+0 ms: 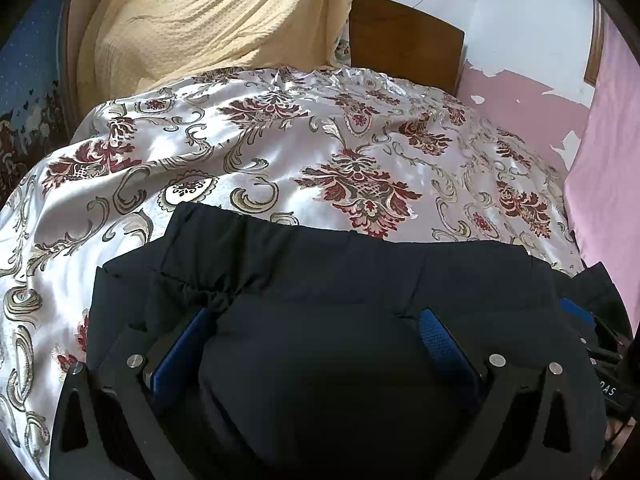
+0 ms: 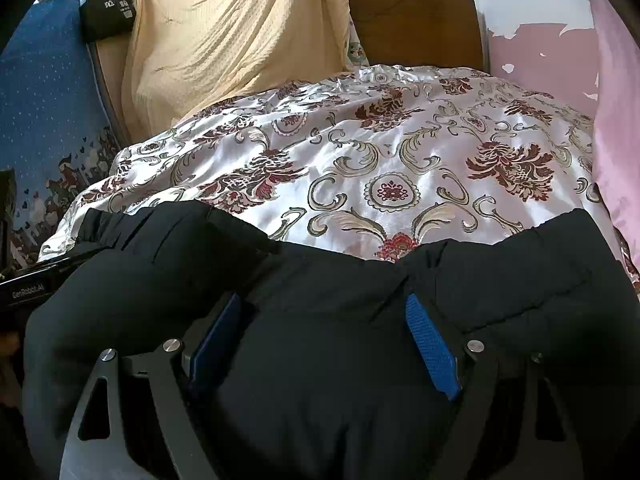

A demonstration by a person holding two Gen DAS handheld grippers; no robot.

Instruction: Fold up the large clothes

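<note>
Left wrist view: the left gripper (image 1: 320, 332) has its jaws set wide, with a thick bulge of the dark garment (image 1: 320, 276) filling the gap between the blue pads (image 1: 440, 340); whether they press it I cannot tell. The garment lies at the near edge of the floral bedspread (image 1: 280, 152), beyond which stand a yellow blanket (image 1: 192, 24) and a wooden headboard (image 1: 404, 40).

Right wrist view: the right gripper (image 2: 324, 336) likewise stands wide, dark garment (image 2: 320, 280) bunched between its blue pads (image 2: 430, 344), grip unclear. The left gripper's body (image 2: 28, 292) shows at the left edge, beside the garment on the floral bedspread (image 2: 380, 152)
</note>
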